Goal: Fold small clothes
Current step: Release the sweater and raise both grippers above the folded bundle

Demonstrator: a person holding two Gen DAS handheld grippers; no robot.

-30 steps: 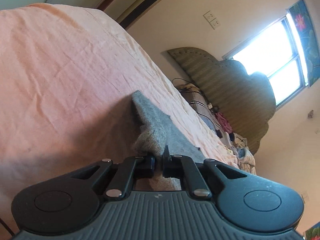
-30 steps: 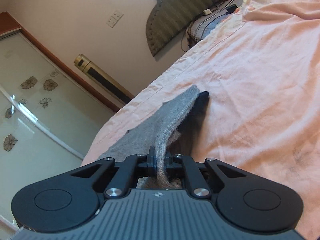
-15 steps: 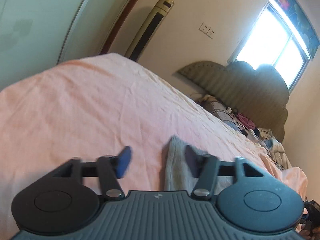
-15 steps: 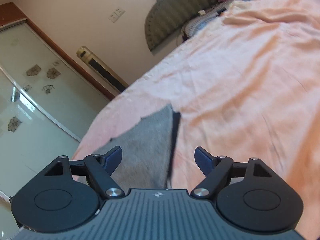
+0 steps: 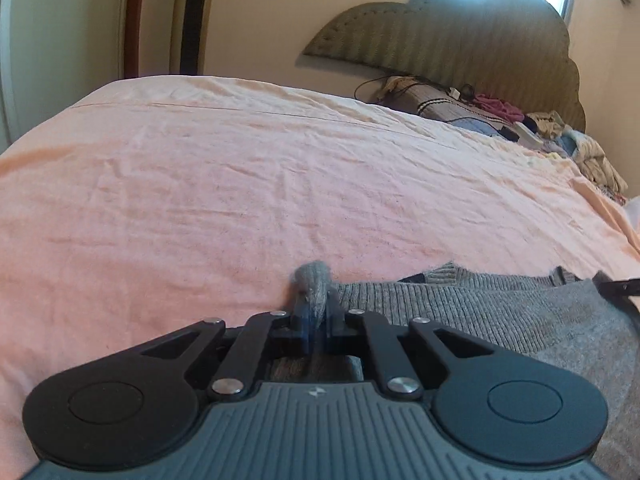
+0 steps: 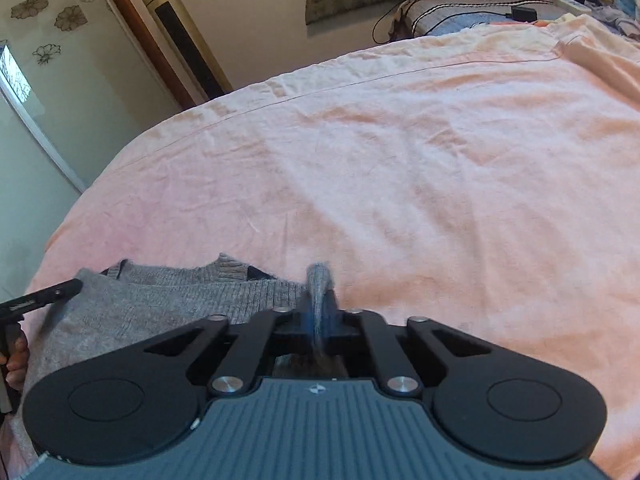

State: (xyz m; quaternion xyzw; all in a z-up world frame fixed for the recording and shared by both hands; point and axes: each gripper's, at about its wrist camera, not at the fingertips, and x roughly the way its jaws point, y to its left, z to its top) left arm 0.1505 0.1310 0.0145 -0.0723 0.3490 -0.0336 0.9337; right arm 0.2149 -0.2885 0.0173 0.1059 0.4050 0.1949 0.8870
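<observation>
**Both grippers pinch the near edge of a grey knit on the bed**

Our left gripper [image 5: 316, 322] has its jaws drawn together on a bunched fold of the grey knit garment [image 5: 460, 304], and a small nub of wool pokes up just past the fingertips. Our right gripper [image 6: 320, 316] is likewise clamped tight on a narrow upright pleat of the same garment [image 6: 168, 292], the wool squeezed thin between its pads.

The garment lies on the near part of the peach bedsheet [image 5: 280, 184], stretched between the two grippers. It is a soft grey knit with a ribbed band along its far edge; a small dark patch shows beside the raised ribbed bump. Beyond the band the cloth looks smoother and fuzzier.

Much of it is hidden from us. Each gripper body covers the cloth closest to the camera, so we cannot tell what kind of garment this is or how many layers lie under the fold. In the left view the right gripper's black tip barely enters at the right edge; in the right view the left gripper's tip enters at the left edge, with fingers [image 6: 16, 360] of the hand holding it cut off by the frame.

Both grippers sit low and roughly level, close to the sheet, pointing toward the headboard [image 5: 460, 36]. A heap of clothes [image 5: 580, 144] lies near it, and a tall gold unit [image 6: 180, 28] stands by the wall.
</observation>
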